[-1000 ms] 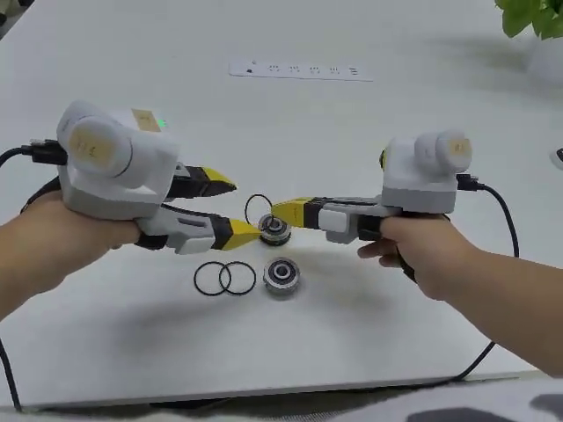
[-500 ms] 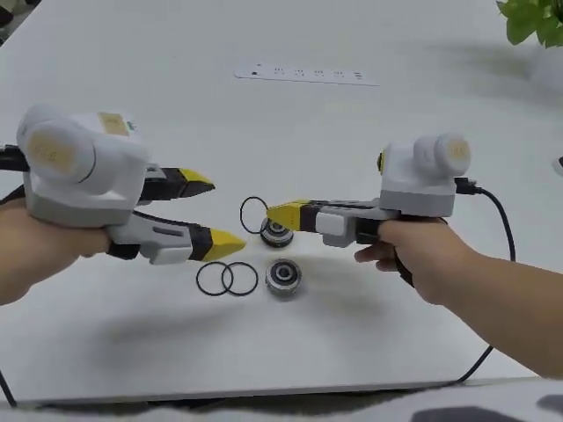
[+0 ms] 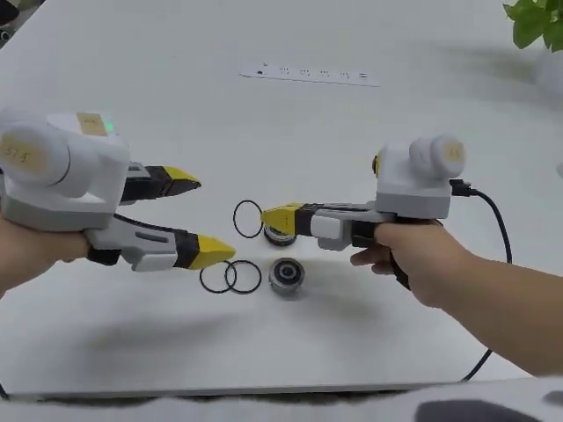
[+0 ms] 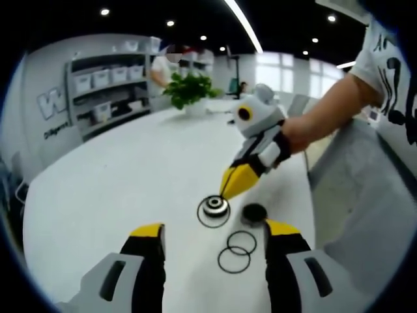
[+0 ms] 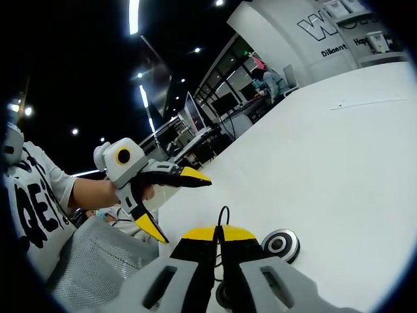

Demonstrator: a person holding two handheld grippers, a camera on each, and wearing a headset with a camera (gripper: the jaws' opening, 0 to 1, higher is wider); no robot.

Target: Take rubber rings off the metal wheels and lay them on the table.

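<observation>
My right gripper (image 3: 268,216) is shut on a thin black rubber ring (image 3: 235,218), which stands upright just left of its yellow tips. A metal wheel (image 3: 281,235) sits on the table right under those tips. A second wheel (image 3: 286,274) lies nearer to me, with two loose rings (image 3: 230,277) overlapping flat on the table to its left. My left gripper (image 3: 201,217) is open with nothing between its jaws, a short way left of the rings. In the left gripper view the held ring (image 4: 199,214) stands by the first wheel (image 4: 214,207). In the right gripper view the ring (image 5: 223,215) rises from the shut jaws.
A white power strip (image 3: 308,74) lies at the far side of the white table (image 3: 396,105). A green plant (image 3: 535,21) stands at the back right. A black cable (image 3: 494,220) trails from the right gripper over the table's front edge.
My left gripper has drawn back to the left, away from the wheel it was touching. The right gripper has kept its hold on the ring over the wheel.
</observation>
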